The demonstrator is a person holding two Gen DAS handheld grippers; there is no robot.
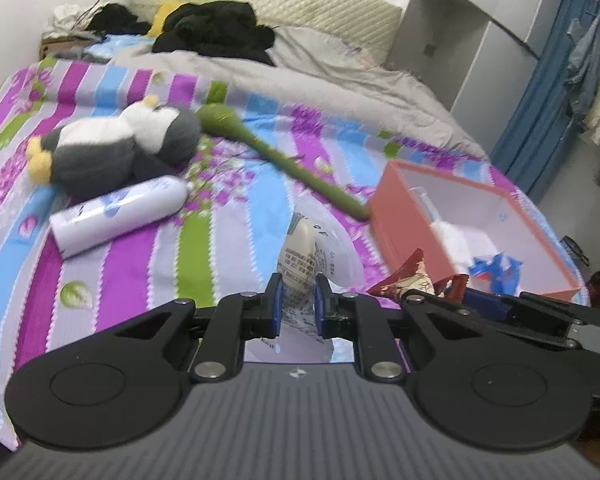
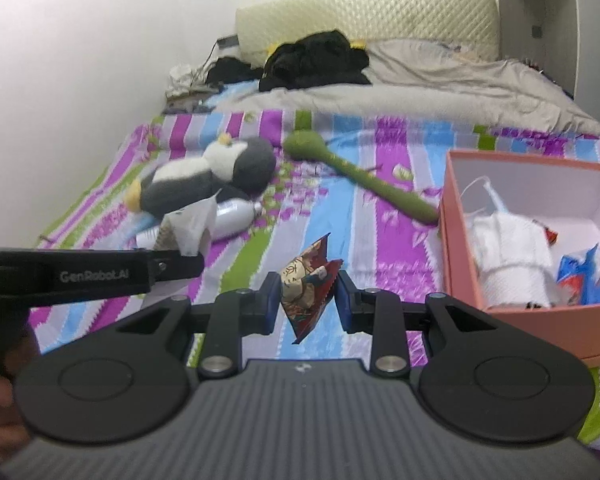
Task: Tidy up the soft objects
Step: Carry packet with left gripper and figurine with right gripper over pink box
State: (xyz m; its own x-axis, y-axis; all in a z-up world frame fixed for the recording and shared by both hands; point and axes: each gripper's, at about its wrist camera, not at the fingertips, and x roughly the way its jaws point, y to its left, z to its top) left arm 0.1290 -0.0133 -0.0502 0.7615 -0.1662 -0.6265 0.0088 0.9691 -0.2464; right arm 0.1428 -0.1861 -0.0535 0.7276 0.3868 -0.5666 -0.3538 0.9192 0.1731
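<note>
My left tongs [image 1: 298,304] are clamped on a white printed packet [image 1: 300,276], its crumpled top poking up between the blue pads, and it hangs clear of the bed. My right tongs [image 2: 307,300] are pinching a red snack wrapper [image 2: 306,284] with a cartoon figure on it, held on edge between the pads, also off the sheet. In the left view that red wrapper shows just right of my left tongs, so the two are close together. Beneath both lies the striped bedsheet [image 1: 132,272], purple, green and blue bands. Off to my right sits the pink box [image 2: 460,240], open-topped on the bed, with a rolled white cloth [image 2: 508,256] and a blue-and-red wrapper [image 2: 588,276] already inside it. A green plush stick [image 1: 284,156] lies slantwise on the sheet, its thin end touching the box's near corner. Further left a white bottle [image 1: 120,216] lies on its side, and just behind it a grey-and-white penguin plush [image 1: 116,144] lies toppled over. Up by the quilted headboard [image 2: 364,16] there's a grey blanket [image 1: 340,80] and a heap of black clothes [image 1: 216,28].
</note>
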